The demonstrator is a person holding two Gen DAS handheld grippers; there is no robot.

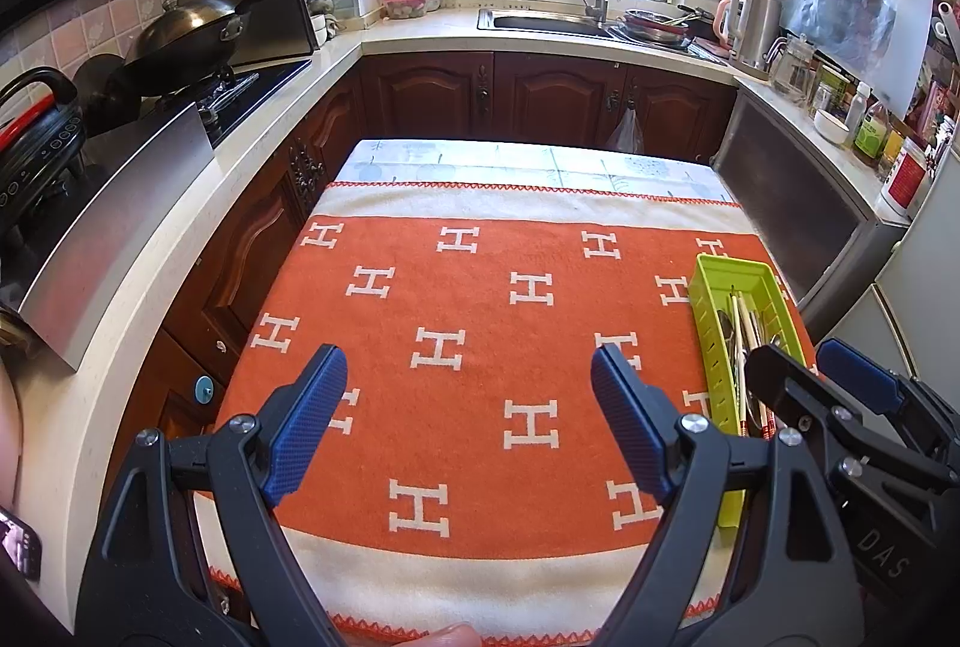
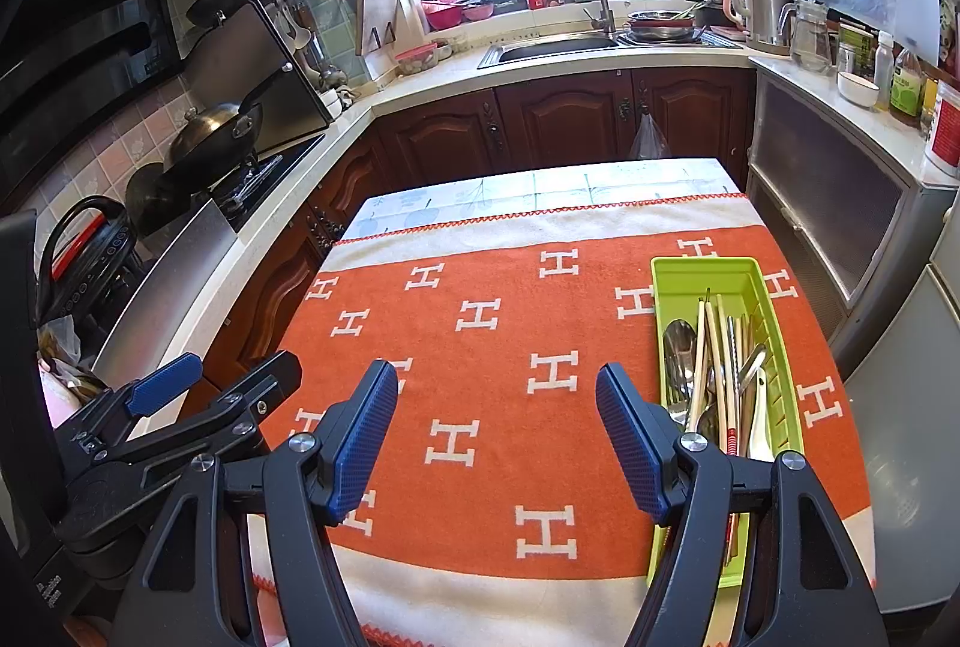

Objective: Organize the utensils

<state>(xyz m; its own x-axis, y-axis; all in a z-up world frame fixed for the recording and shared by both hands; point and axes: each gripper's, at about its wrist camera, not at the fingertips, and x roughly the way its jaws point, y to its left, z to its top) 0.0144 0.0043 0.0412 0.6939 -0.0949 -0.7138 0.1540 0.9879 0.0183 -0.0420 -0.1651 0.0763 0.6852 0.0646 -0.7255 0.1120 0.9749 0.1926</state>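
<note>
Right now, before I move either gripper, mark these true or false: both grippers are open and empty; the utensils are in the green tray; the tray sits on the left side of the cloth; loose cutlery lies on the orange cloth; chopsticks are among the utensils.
1. The left gripper and right gripper are both open and empty. True.
2. The utensils lie in the green tray. True.
3. The tray sits on the left side of the cloth. False: it is by the right edge of the orange cloth.
4. Loose cutlery lies on the cloth. False: none shows outside the tray.
5. Chopsticks are among the utensils. True.
</note>
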